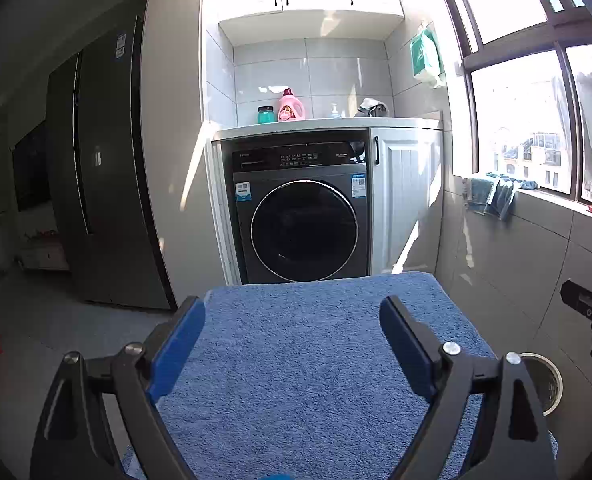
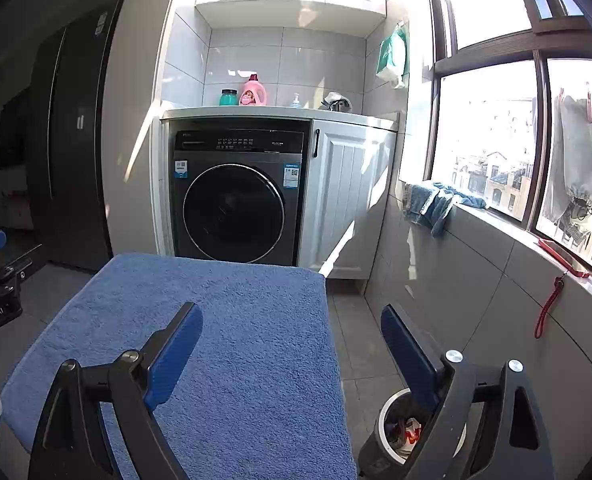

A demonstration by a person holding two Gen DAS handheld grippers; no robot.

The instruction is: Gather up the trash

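Blue terry towel (image 1: 308,360) covers the raised surface in front of us, and we hold our left gripper (image 1: 292,344) over it with jaws spread wide and nothing between them, seemingly because no trash lies on the cloth. Further right our right gripper (image 2: 292,350) hangs just as released and empty. Its right finger overlaps the white-rimmed bin (image 2: 396,428) on the floor beside the towel, where trash (image 2: 410,434) already sits.

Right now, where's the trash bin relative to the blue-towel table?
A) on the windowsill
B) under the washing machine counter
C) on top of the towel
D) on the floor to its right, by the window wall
D: the trash bin stands on the floor right of the blue towel, below the window wall, with scraps inside.
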